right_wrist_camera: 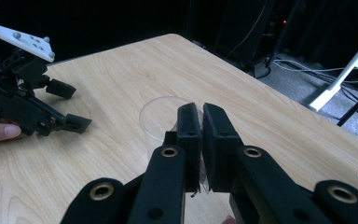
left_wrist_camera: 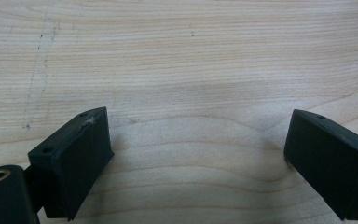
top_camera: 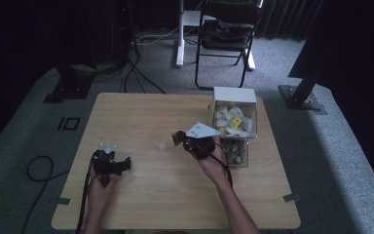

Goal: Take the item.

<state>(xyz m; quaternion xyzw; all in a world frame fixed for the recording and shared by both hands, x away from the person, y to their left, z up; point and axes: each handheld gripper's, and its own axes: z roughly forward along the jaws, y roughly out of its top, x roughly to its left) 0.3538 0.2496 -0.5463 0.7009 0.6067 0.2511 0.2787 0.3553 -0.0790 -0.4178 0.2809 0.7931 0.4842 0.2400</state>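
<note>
The right hand-held gripper (right_wrist_camera: 201, 122), black hard plastic with brass-ringed pivots, has its two flat jaws pressed together on the thin rim of a clear plastic cup (right_wrist_camera: 161, 116); the cup is round, see-through and stands upright on the tabletop, its wall pinched between the pads. In the high view this right hand-held gripper (top_camera: 177, 138) carries a pale three-cornered plate and sits near the middle of the table, with the faint cup (top_camera: 161, 145) just to its left. The left hand-held gripper (top_camera: 125, 164), also black, rests low near the front left of the tabletop, its two blocky, matte jaws spread well apart over bare wood with nothing between them. The tabletop (top_camera: 141, 109) is one broad, rounded-corner slab of light wood with fine wavy grain. At its right edge stands one clear, box-shaped container (top_camera: 233, 119) with a white flap at the back, holding many small white and yellow packets; a second clear compartment just in front of it holds darker small pieces, too blurred to name. One black folding chair (top_camera: 226, 34) stands on the grey carpet beyond the table.
</note>
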